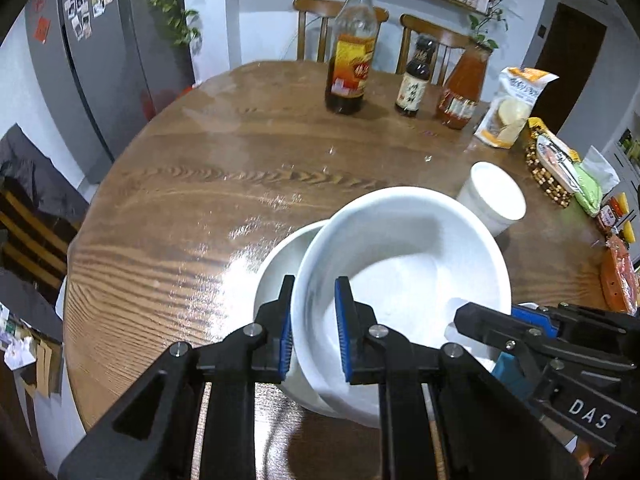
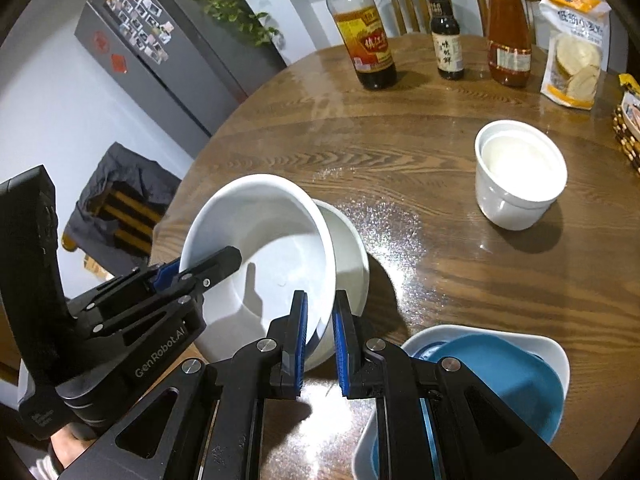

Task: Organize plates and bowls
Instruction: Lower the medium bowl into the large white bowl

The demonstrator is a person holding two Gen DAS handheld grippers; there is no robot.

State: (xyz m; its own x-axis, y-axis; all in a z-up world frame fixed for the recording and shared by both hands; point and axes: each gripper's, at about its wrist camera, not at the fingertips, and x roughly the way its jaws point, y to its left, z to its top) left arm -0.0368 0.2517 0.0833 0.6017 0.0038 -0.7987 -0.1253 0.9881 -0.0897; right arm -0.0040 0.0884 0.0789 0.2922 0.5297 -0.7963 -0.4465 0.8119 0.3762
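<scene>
- Your left gripper [image 1: 314, 330] is clamped on the near rim of the top bowl [image 1: 404, 264], one finger outside the wall and one inside.
- Your right gripper [image 2: 320, 344] pinches the same bowl's rim on its other side, fingers nearly closed on the thin wall.
- You hold that bowl tilted, partly over a second bowl [image 2: 352, 240] that sits on the desk [image 1: 200, 160] just beneath it; I cannot tell whether the two touch.
- A white cup [image 2: 518, 182] stands upright on the desk, well apart to the right.
- A blue dish [image 2: 500, 380] lies inside a white dish [image 2: 556, 354] at the near right edge.
- Three bottles [image 1: 348, 48] and a snack bag [image 1: 512, 108] stand along the far side.
</scene>
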